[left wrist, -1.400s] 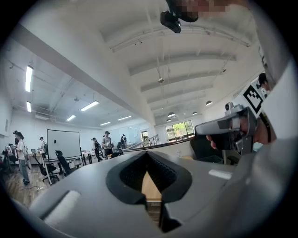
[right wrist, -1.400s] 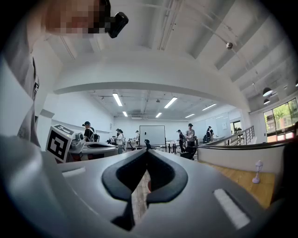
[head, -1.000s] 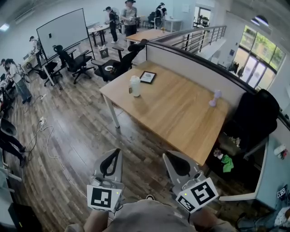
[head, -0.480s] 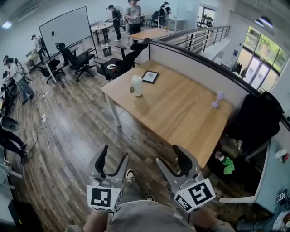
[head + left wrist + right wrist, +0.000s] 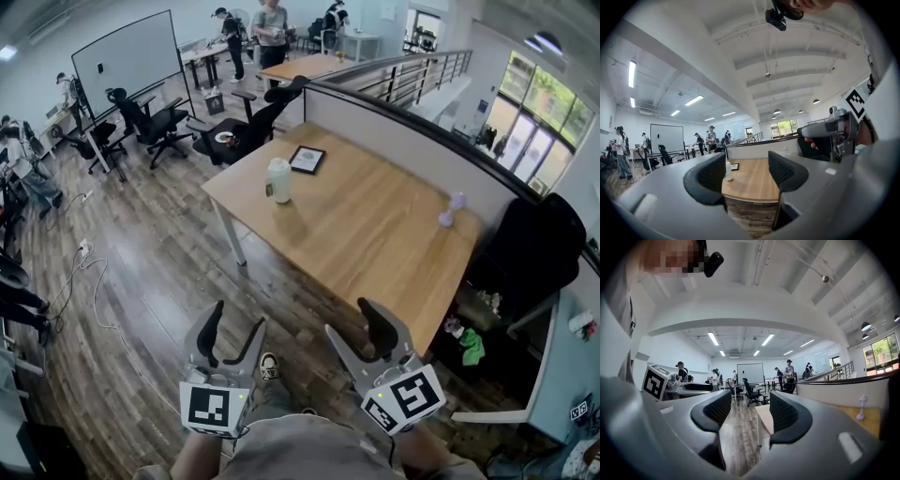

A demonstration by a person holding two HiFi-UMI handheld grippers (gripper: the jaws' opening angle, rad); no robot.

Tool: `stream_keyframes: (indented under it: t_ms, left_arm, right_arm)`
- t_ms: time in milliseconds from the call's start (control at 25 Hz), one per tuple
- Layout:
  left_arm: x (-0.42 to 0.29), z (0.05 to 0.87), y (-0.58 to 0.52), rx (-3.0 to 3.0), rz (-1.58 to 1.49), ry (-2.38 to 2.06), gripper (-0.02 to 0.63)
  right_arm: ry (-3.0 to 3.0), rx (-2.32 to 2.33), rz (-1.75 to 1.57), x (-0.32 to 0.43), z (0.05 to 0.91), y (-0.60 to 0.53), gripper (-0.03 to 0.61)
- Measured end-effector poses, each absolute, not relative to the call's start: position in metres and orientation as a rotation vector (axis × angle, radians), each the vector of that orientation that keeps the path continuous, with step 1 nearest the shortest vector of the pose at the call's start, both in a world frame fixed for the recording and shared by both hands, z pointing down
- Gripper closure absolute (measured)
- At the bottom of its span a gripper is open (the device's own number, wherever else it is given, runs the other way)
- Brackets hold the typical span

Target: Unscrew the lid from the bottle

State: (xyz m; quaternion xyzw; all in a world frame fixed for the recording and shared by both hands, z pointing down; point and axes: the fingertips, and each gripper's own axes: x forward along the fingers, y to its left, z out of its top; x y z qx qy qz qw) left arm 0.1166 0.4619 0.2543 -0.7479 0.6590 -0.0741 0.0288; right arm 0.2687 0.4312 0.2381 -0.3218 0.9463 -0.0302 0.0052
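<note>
Left gripper [image 5: 234, 324] and right gripper [image 5: 352, 322], jaws just opened, spread and empty, well short of the table [image 5: 375, 244]; bottle [image 5: 278, 179] upright near its far-left corner.

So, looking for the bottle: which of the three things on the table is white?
The tall bottle by the left edge; the flat frame is dark, the small figure purple.

The room is evenly bright: daylight enters through the windows [image 5: 539, 98] at far right, supplemented by ceiling strip lights [image 5: 712, 338], and shadows on the table [image 5: 375, 234] are faint. All three views show strong fisheye curvature, with black corners in both gripper views. The near bodies of the left gripper [image 5: 746, 174] and right gripper [image 5: 749, 417] render slightly soft; the distance is sharp.
</note>
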Motion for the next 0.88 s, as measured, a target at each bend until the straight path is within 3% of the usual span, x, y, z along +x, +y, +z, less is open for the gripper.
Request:
stream_keyframes:
  t_ms: [880]
  left_arm:
    - [-0.061,0.258,0.277,-2.407,-0.263,1.966,0.328]
  right_arm:
    - [3.036,-1.089,-0.179,0.08,0.248,0.24,0.336]
